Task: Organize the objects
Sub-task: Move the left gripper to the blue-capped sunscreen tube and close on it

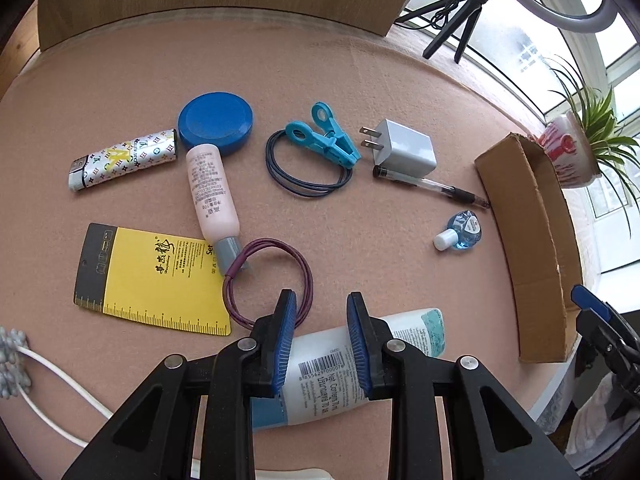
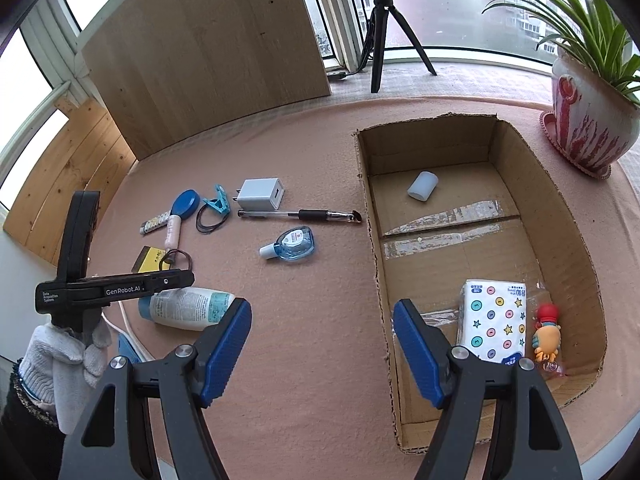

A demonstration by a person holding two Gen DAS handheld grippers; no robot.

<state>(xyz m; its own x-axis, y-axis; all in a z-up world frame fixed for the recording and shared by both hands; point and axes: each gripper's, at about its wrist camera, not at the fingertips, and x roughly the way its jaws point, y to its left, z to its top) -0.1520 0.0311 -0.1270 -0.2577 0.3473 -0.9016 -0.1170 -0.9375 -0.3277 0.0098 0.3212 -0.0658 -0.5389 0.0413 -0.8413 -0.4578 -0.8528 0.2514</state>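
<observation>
White lotion tube [image 1: 340, 364], teal end, barcode and "Net Content 70 ml" legible: lies on the pink felt table [image 1: 360, 72] at the near edge, between the blue pads of the left gripper [image 1: 322, 344], whose jaws stand narrow on its body. Purple hair tie [image 1: 272, 280] just left of the tube, overlapping the grey cap of a pink bottle [image 1: 210, 192]. Yellow ruler card [image 1: 156, 280] with Chinese characters, left of that. Further back: patterned lighter [image 1: 124, 160], blue round lid [image 1: 216, 122], dark hair tie [image 1: 308, 168] under a teal clip [image 1: 324, 136], white plug charger [image 1: 402, 148], pen [image 1: 432, 186], small blue dropper bottle [image 1: 460, 230]. Cardboard box [image 2: 560, 216] to the right, holding a white cap [image 2: 423, 186], a tissue pack [image 2: 494, 324] with coloured dots and stars, and a small toy figure [image 2: 546, 334]. Right gripper [image 2: 320, 350] wide apart, nothing between its pads, near the box's left wall. The left tool's side reads "GenRobot.AI"; a gloved hand [image 2: 68, 352] grips it.
</observation>
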